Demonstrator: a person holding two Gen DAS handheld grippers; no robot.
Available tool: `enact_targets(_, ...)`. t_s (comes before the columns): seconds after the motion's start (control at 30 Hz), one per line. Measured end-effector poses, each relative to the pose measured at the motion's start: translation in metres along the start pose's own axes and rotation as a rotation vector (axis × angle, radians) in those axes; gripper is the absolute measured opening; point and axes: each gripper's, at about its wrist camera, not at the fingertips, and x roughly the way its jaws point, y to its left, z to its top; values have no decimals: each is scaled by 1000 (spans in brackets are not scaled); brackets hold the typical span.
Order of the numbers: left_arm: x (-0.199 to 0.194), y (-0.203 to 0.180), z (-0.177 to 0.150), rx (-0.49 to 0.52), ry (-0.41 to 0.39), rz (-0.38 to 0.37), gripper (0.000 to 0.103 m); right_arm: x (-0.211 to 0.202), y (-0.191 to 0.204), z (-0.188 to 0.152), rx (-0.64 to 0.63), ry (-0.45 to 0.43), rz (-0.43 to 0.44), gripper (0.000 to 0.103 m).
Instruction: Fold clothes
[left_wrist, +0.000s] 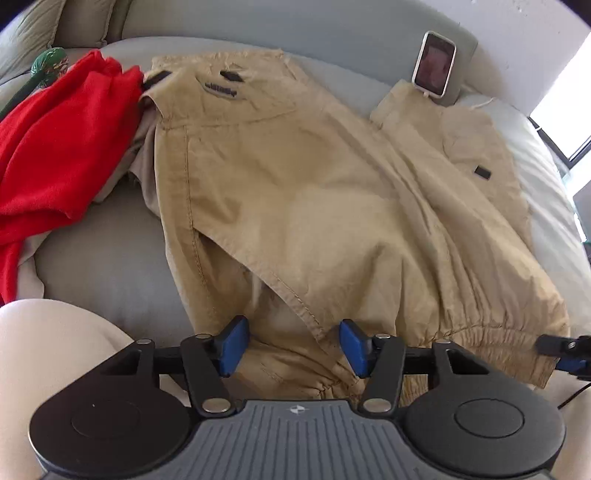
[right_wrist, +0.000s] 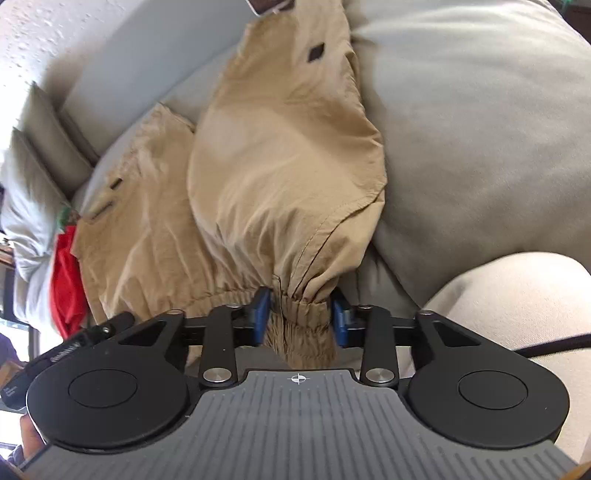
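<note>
A tan jacket (left_wrist: 314, 192) lies spread on a grey sofa cushion (left_wrist: 103, 258). My left gripper (left_wrist: 291, 343) is open over its near hem, the blue pads apart with tan cloth between them. My right gripper (right_wrist: 299, 317) has its blue pads on either side of the jacket's gathered elastic hem (right_wrist: 299, 310), with the bunched cloth filling the gap between them. The jacket (right_wrist: 280, 155) rises from it in a hump. The right gripper's tip shows at the right edge of the left wrist view (left_wrist: 565, 350).
A red garment (left_wrist: 55, 147) lies left of the jacket, also seen in the right wrist view (right_wrist: 66, 288). A phone (left_wrist: 434, 62) leans on the sofa back. A green object (left_wrist: 48, 66) sits at far left. My knees (left_wrist: 55, 350) (right_wrist: 517, 295) are near.
</note>
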Motion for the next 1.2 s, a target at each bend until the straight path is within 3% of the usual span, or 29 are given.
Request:
enact_targets(0.17,-41,2,7,-37,-34,-78,54,-27,17,-10,-61,16,-30,51)
enact_targets(0.27,-64,-11,15,9,-126,-139,54,-55,36,-13,-176,-100,-76,50)
enact_targets(0.33,-58,-26,21,53,-154,-169,54,-66,48,-12,-243,-188,-110,46)
enact_targets(0.43,-28,-47,26,123,-135,-162,53,-48,61,1,-276,-225,-65,41)
enact_targets(0.53,9,-56,23,206,-57,-89,49,-10,64,10,-289,-175,-7,38)
enact_targets(0.6,25,-49,17,242,24,-18,48,26,63,12,-295,-79,-105,38)
enact_targets(0.63,23,-44,16,231,11,-37,49,42,57,14,-275,-10,-155,38)
enact_targets(0.7,14,-40,21,200,28,-47,44,45,43,19,-221,34,-125,38)
enact_targets(0.8,-15,-50,36,161,-3,-170,43,5,39,36,-186,-13,-60,41)
enact_targets(0.93,-53,-107,60,204,-59,-345,74,-85,40,72,-160,-178,6,59)
enact_targets(1.07,-44,-177,73,260,-51,-474,78,-155,38,115,-168,-330,-43,74)
enact_targets(1.13,-16,-213,76,278,-47,-471,78,-164,33,142,-187,-353,-86,77)
enact_targets(1.2,23,-239,79,273,-59,-410,71,-153,26,170,-224,-341,-150,77)
